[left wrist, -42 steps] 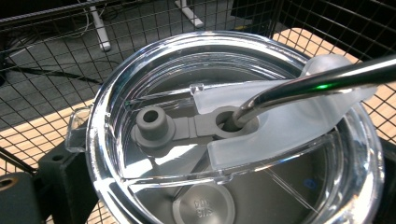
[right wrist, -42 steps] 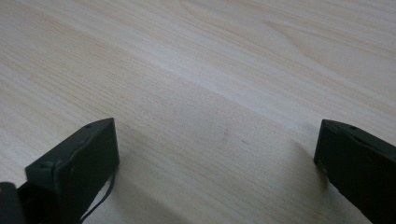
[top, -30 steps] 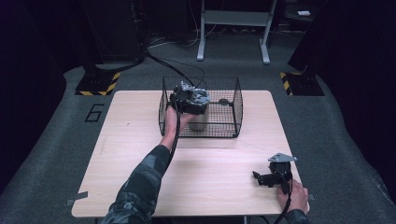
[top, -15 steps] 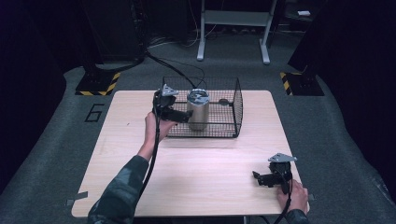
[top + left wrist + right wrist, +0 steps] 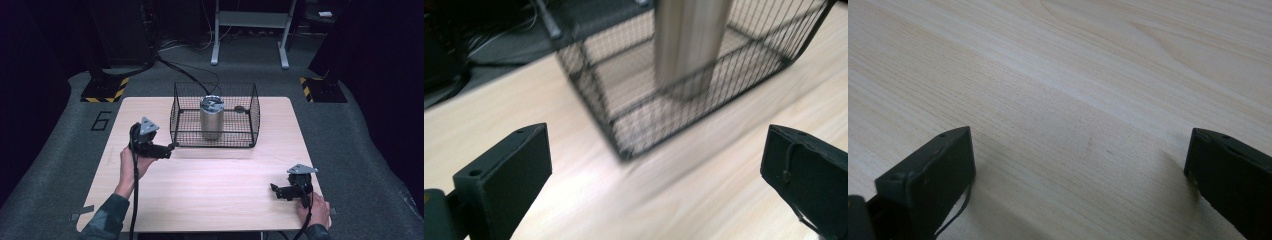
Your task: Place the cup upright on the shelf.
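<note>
High view: metal cup [image 5: 212, 118] stands caged in the basket [image 5: 250, 131], beyond left gripper [image 5: 170, 149] (jaws wide, empty).

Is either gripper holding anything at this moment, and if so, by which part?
Nothing is held. The left gripper has its jaws wide apart, short of the wire basket where the metal can stands. The right gripper is open over bare table.

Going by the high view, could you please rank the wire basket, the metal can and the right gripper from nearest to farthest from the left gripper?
1. Wire basket: its near left corner sits just right of the left gripper.
2. Metal can: upright inside the basket, farther right.
3. Right gripper: across the table, at its near right corner.
</note>
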The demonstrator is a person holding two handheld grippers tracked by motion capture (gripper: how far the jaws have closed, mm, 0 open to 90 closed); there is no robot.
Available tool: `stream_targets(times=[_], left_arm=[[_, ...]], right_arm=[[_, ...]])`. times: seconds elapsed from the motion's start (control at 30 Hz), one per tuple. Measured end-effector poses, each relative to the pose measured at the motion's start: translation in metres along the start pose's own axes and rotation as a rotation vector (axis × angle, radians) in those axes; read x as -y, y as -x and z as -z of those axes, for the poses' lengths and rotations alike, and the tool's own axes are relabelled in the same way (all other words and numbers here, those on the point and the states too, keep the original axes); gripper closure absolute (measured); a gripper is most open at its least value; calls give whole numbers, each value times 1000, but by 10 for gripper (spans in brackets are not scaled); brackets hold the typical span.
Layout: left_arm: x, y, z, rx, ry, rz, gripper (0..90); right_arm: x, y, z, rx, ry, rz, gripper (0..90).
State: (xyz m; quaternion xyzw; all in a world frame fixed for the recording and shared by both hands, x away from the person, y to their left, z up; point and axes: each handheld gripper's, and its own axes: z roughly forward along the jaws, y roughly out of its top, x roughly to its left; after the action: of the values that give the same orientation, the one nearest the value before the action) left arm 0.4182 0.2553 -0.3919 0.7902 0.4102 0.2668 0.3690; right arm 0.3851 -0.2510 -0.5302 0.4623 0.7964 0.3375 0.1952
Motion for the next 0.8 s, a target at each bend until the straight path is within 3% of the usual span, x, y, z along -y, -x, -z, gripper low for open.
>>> stream_targets(times=[0.03, 0.17, 0.2, 0.27, 0.37, 0.47, 0.53, 0.63, 0.7, 0.8], left_arm=[[0, 0, 0, 0, 0, 0, 1], [46, -9, 8, -23, -25, 68, 1], [46, -9, 8, -23, -25, 68, 1], [62, -11, 9, -21, -36, 98, 1], [98, -18, 10, -35, -61, 167, 2], [121, -25, 10, -66, -95, 195, 2], [128, -27, 10, -78, -99, 209, 2], [152, -36, 6, -124, -106, 276, 9], [159, -37, 4, -124, -126, 287, 2], [167, -38, -3, -157, -152, 303, 17]], right_arm=[[0, 0, 0, 0, 0, -1, 0], [0, 0, 0, 0, 0, 0, 0], [0, 0, 0, 0, 0, 0, 0], [0, 0, 0, 0, 0, 0, 0], [0, 0, 0, 0, 0, -1, 0], [0, 0, 0, 0, 0, 0, 0], [0, 0, 0, 0, 0, 0, 0], [0, 0, 0, 0, 0, 0, 0], [0, 0, 0, 0, -1, 0, 0], [0, 0, 0, 0, 0, 0, 0]])
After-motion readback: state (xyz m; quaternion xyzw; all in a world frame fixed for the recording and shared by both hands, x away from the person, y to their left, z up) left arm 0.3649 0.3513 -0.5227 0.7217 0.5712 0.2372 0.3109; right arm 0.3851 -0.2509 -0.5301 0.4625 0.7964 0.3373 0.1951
